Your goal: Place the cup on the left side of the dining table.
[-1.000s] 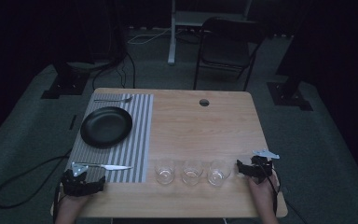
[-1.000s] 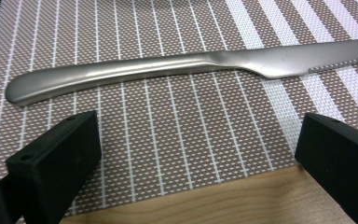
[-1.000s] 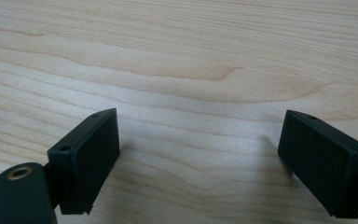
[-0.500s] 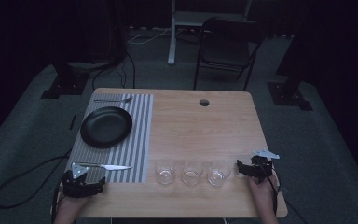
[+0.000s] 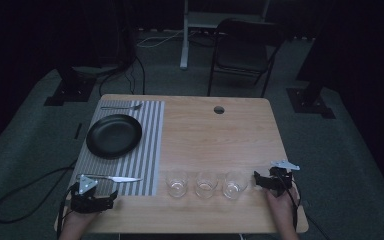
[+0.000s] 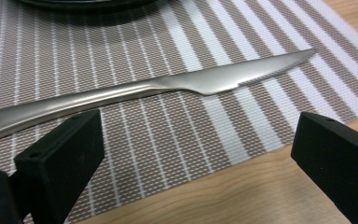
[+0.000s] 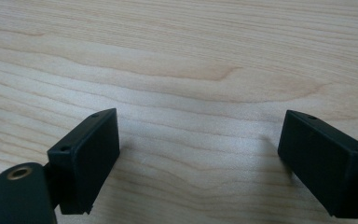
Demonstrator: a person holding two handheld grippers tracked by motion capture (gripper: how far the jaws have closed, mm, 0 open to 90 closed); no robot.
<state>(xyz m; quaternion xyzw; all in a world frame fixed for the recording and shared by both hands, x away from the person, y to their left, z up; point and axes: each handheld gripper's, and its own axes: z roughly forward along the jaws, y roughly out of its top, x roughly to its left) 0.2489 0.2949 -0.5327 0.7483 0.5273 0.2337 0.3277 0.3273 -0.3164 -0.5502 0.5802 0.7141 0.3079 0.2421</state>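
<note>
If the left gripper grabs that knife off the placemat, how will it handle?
The knife looks like smooth brushed metal, so probably stiff and slippery. It lies flat on the woven placemat, so the jaws may struggle to get under it.

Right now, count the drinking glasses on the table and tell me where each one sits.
3. They stand in a row along the near edge, right of the striped placemat: the left glass, the middle glass, and the right glass, nearest the right gripper. None seems hidden.

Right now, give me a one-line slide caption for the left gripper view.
Open left gripper poised low before a steel knife lying on the striped placemat.
</note>
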